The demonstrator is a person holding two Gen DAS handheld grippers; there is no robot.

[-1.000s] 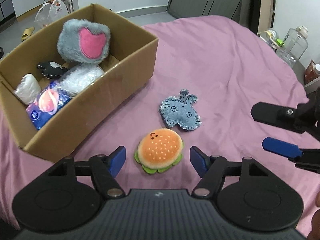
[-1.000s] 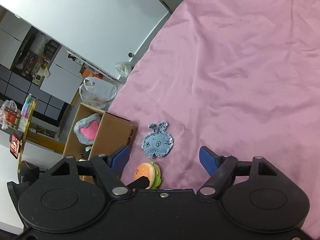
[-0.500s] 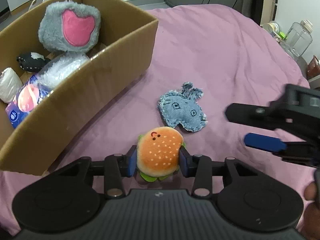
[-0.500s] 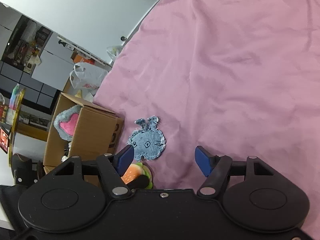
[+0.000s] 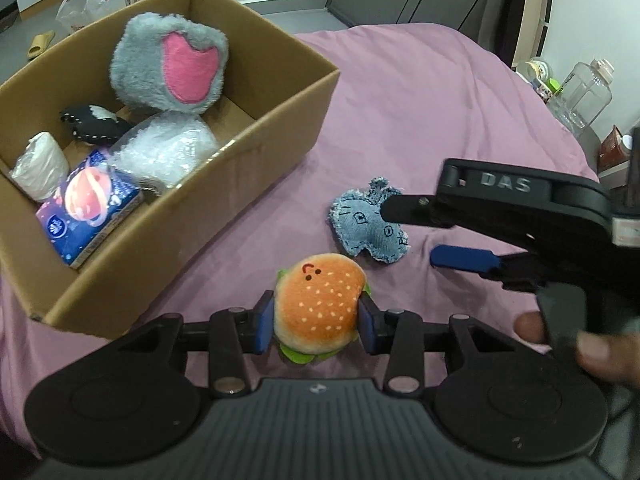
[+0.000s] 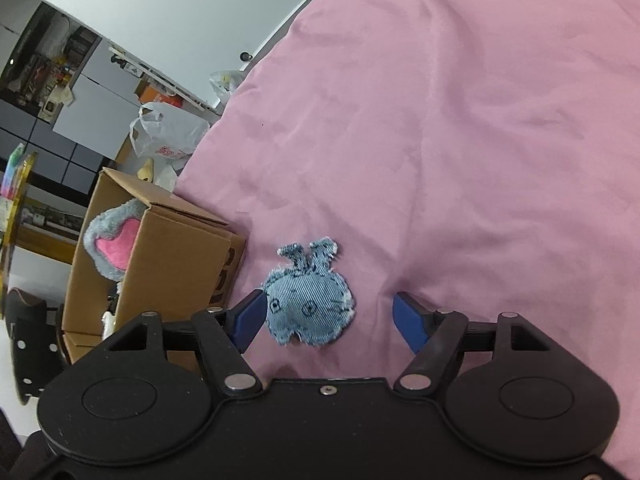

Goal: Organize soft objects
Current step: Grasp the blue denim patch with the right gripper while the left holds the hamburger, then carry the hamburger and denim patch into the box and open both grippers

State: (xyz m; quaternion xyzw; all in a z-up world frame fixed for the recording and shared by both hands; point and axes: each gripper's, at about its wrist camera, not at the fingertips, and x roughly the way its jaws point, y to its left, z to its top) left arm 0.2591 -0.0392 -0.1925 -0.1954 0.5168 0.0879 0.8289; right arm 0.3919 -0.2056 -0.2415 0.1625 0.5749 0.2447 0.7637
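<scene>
My left gripper [image 5: 316,317] is shut on a plush hamburger [image 5: 318,311], held above the pink bedspread [image 5: 420,92]. A denim bunny-face toy [image 5: 366,229] lies flat on the spread just beyond it. My right gripper [image 6: 330,318] is open, its blue pads on either side of the denim toy [image 6: 310,306], the left pad close to it. It also shows in the left wrist view [image 5: 424,228], coming in from the right over the toy. A cardboard box [image 5: 256,148] stands at the left.
The box holds a grey-and-pink plush [image 5: 172,66], a bubble-wrap bundle [image 5: 164,154], a tissue pack [image 5: 86,204], a black toy [image 5: 94,124] and a white bundle [image 5: 38,164]. Bottles [image 5: 580,92] stand off the bed's right edge. Plastic bags [image 6: 168,132] lie on the floor.
My left gripper closed on the hamburger and lifted it slightly. My right gripper moved in leftward and down, so its open pads now straddle the denim toy.
</scene>
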